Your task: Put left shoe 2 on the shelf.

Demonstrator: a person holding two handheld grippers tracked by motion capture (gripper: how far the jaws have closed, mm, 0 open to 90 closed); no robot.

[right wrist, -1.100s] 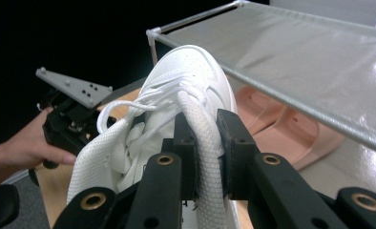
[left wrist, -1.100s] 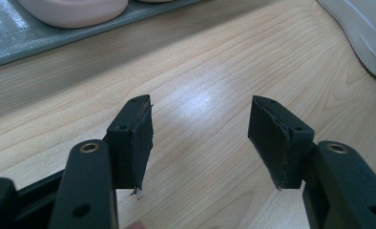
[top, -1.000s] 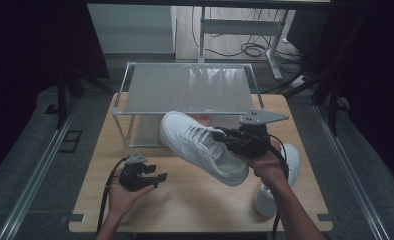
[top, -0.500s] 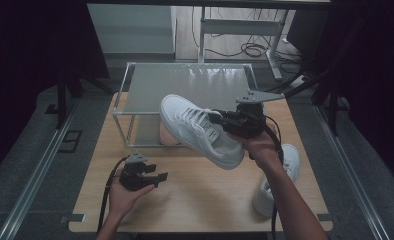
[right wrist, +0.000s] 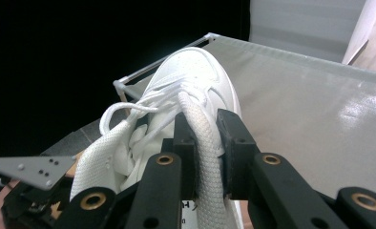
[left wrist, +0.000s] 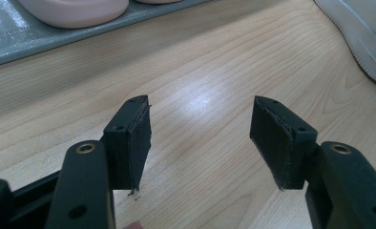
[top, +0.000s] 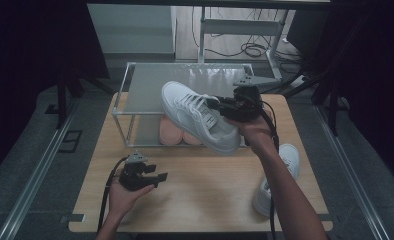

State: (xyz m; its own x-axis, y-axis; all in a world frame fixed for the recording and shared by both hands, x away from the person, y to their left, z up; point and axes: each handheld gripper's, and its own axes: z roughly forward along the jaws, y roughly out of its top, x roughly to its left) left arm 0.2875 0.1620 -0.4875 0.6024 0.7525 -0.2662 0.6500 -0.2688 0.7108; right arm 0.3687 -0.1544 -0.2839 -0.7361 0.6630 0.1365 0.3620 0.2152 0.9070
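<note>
- The left gripper (top: 146, 176) rests low on the counter (top: 200, 195) at the left of the high view, its jaws released and spread with nothing between them; the left gripper view shows bare wood grain between the two black pads (left wrist: 131, 138).
- Just beyond it stands the shoe rack (top: 135, 75), a light metal frame with a grey top shelf and a pair of pink shoes (top: 177, 135) on the lower tier.
- The white sneaker (top: 197, 112) hangs in the air over the rack's front edge, toe toward the rack's left, sole tilted down toward the counter.
- The right gripper (top: 225, 107) has its jaws clenched on the sneaker's padded collar (right wrist: 206, 143), beside the laces.
- To do this step well, I judge the toe should be levelled and the sole brought flat above the top shelf before lowering; a pinch on the collar alone lets the shoe swing, so a slow, steady carry seems wise.
- At the far right a second white sneaker (top: 280, 175) lies on the counter, partly behind the person's forearm.
- The right gripper view reveals how the pads squeeze the collar, which the high view leaves too small to read; the high view alone gives the sneaker's place relative to rack and counter.
</note>
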